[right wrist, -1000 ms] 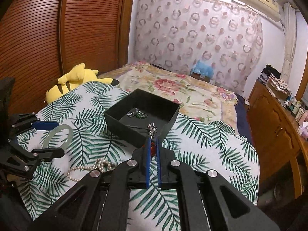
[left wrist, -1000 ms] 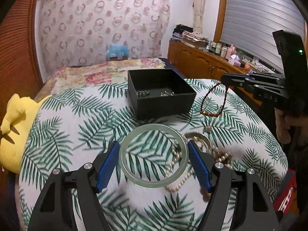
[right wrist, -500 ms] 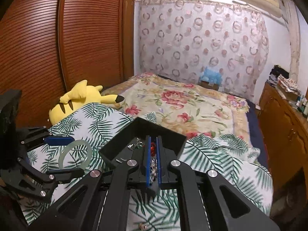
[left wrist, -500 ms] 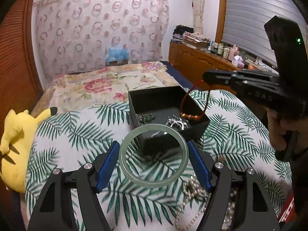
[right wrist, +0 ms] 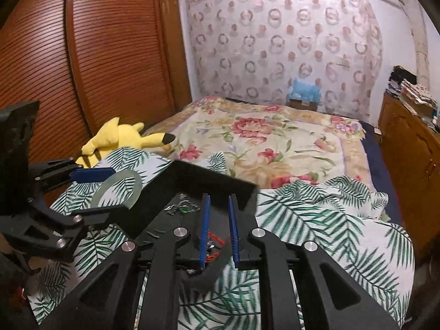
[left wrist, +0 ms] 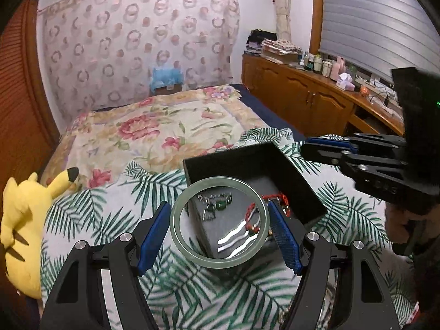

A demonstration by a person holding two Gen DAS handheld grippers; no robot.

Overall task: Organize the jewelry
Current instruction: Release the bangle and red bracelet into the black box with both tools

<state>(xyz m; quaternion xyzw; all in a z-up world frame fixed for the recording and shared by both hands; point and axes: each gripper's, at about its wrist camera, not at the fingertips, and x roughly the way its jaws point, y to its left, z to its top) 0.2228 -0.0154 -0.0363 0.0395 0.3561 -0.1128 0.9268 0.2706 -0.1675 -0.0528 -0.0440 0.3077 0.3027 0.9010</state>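
Left tool [left wrist: 220,232]: I have the bangle [left wrist: 218,221] gripped across its width between both pads, held over the near edge of the box [left wrist: 291,170].
Right tool [right wrist: 218,229]: jaws have just been opening, now slightly parted over the box; nothing pinched.
Red bracelet [left wrist: 275,200]: lying inside the box, under my right tool.
Green-stone piece [left wrist: 217,205]: in the box, ahead of the left tool.
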